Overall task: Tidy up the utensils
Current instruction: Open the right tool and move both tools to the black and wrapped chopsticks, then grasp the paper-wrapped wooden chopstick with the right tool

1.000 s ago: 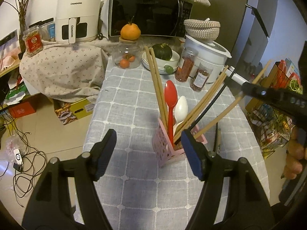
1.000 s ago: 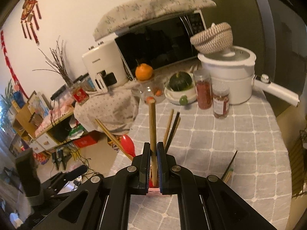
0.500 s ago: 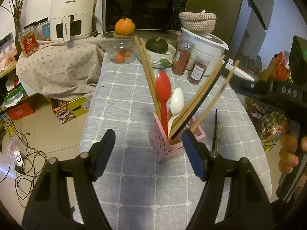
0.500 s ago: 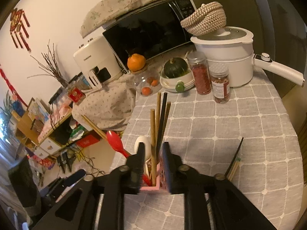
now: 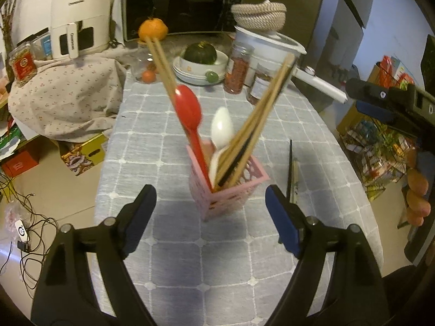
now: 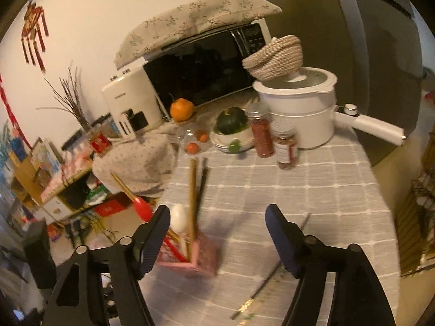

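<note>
Both claws are spread wide and grasp nothing: the left gripper [image 5: 210, 198] hangs just before the pink utensil holder [image 5: 231, 187], and the right gripper [image 6: 217, 225] hovers above the grey checked tablecloth [image 6: 312, 190]. The holder stands upright on the cloth, holding a red spoon [image 5: 189, 108], a white spoon [image 5: 222, 127] and several leaning chopsticks [image 5: 261, 119]. Two loose chopsticks [image 5: 292, 168] lie flat on the cloth just right of it.

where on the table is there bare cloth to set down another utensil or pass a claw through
Bare cloth lies left of the pink holder, out to the table's left edge, and between the holder and the jars. The near strip in front of the open left claw is bare too. Right of the holder, loose chopsticks lie. The back, around the bowls and white pot, is crowded.
</note>
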Tool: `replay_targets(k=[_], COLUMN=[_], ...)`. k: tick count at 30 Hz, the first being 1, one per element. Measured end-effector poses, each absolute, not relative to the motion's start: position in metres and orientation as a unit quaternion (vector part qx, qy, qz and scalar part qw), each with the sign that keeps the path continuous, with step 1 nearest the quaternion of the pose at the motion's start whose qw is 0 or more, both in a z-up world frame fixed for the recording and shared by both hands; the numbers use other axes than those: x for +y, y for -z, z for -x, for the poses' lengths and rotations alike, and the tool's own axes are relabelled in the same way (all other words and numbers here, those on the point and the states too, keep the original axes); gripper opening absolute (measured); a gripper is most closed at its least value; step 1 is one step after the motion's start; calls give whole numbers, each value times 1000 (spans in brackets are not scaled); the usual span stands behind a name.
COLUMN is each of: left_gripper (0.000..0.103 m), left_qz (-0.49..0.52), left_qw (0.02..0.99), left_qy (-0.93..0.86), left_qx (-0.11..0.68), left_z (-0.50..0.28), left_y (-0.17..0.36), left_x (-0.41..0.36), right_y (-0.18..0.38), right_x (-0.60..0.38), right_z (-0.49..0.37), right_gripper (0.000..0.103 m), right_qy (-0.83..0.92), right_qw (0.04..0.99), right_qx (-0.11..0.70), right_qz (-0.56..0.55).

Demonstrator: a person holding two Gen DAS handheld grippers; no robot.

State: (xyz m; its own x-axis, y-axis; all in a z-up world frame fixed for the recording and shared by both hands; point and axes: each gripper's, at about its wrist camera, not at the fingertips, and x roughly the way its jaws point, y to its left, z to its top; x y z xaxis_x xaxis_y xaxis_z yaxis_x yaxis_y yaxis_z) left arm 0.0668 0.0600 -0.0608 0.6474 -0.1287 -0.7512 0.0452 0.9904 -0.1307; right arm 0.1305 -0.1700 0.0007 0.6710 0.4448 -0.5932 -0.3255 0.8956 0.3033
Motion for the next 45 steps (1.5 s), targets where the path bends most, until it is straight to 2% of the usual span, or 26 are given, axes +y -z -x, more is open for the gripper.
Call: replay_targets(k=[9,21,29,40,45], left_gripper=[84,85,85,85,85], left_qz=[33,7,24,32,30], left_qw=[891,871,864,862,861], left_qy=[69,59,62,62,63], left_qx=[447,488,499,503,503], left_z=[-69,-76,-76,-77,-76], left_y=[80,97,96,96,96], left_x=[34,22,29,34,36], right_y=[42,110,155,181,186], right_x=[-200,-214,-205,-200,-188], right_z=[-134,-154,-171,-192,-198], right_gripper=[83,83,83,83,83], right_qy=[-154,-105,-91,-76,-52], right_qw=[906,868,830,815,814], right_qx=[392,485,549,575,577], right_qz=[-40,-6,22,8,41])
